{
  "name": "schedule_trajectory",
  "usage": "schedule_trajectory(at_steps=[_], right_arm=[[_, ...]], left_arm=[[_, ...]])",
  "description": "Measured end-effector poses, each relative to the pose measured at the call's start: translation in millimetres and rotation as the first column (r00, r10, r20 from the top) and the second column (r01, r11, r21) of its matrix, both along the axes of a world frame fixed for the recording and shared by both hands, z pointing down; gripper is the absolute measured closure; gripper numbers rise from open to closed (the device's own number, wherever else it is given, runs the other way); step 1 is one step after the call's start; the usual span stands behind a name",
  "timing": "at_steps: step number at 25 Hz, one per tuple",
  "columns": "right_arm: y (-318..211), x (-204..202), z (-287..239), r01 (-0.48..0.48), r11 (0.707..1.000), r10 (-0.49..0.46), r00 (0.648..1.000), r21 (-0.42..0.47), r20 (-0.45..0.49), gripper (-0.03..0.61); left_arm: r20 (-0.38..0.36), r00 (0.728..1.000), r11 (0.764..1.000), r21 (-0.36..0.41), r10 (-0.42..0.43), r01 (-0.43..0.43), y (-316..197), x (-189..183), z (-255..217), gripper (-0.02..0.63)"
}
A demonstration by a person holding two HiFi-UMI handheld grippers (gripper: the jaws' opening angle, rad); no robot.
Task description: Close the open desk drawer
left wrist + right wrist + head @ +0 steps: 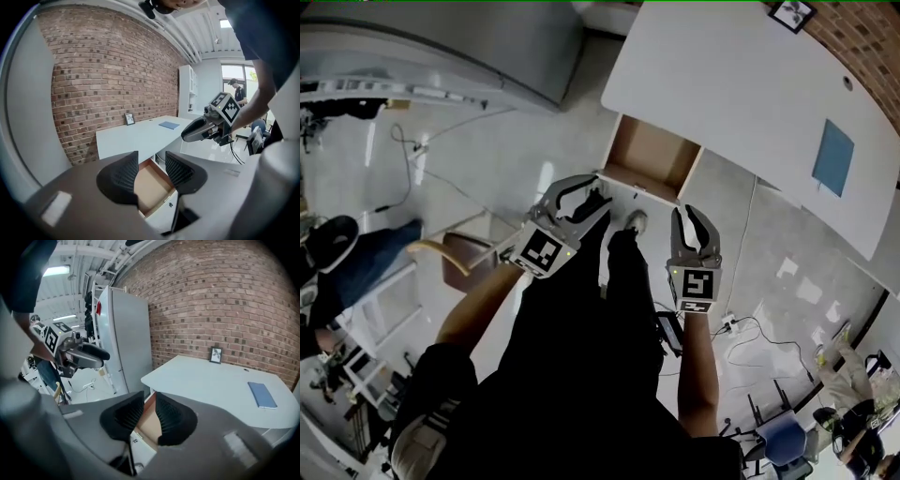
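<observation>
Step in hand: by my reading, the approach; neither gripper touches the drawer (651,156) yet, so the push is not begun

How to do it well: bring a gripper down to the white front panel (640,188) and meet it flat, near its middle; push straight toward the desk (741,94), along the line the drawer slides on; an off-centre shove would likely skew it on its runners; a steady push until the front sits flush seems safer than a slam

Drawer: pulled well out from under the near edge of the desk; brown inside and, as far as the head view shows, empty; its white front faces the person

Left gripper (586,195): jaws spread, nothing between them; in the left gripper view the drawer shows through the gap, but beyond the jaws and clear of the pads

Right gripper (688,214): jaws apart by a narrower gap, pinching nothing; the drawer's near corner shows past them

Drawer relative to grippers: ahead of both and lower; in the head view the left gripper's tips lie just beside the front panel's left end, the right gripper's tips just off its right corner; I cannot tell how much height separates them

Also on the desk: a blue notebook (832,157) and a small picture frame (792,13), both well apart from the drawer
</observation>
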State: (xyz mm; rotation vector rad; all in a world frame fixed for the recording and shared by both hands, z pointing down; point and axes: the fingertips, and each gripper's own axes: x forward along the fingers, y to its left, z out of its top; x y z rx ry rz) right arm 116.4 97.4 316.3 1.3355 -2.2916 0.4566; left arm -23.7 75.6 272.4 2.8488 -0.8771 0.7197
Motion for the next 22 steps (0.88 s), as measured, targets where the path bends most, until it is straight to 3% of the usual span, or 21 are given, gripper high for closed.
schedule_trajectory(at_steps=[7, 12, 17, 22], right_arm=[[-7.1, -16.9, 74.5, 0.108, 0.986, -0.115, 0.992, -0.123, -0.051, 0.487], [-0.8, -21.4, 134.0, 0.162, 0.961, -0.186, 0.978, -0.222, -0.089, 0.482], [11.1, -22.8, 187.5, 0.195, 0.927, -0.236, 0.967, -0.321, -0.093, 0.472], [18.8, -26.1, 224.9, 0.23, 0.898, -0.308, 0.937, -0.375, -0.164, 0.459]], left_arm=[[0.12, 0.974, 0.979, -0.092, 0.193, -0.183, 0.9, 5.7, 92.6, 0.351], [0.191, 0.946, 0.962, -0.129, 0.262, -0.241, -2.2, 6.8, 145.4, 0.347], [0.193, 0.935, 0.942, -0.217, 0.298, -0.255, -1.0, 10.4, 192.6, 0.343], [0.293, 0.87, 0.914, -0.214, 0.396, -0.344, 12.4, 9.4, 237.7, 0.347]])
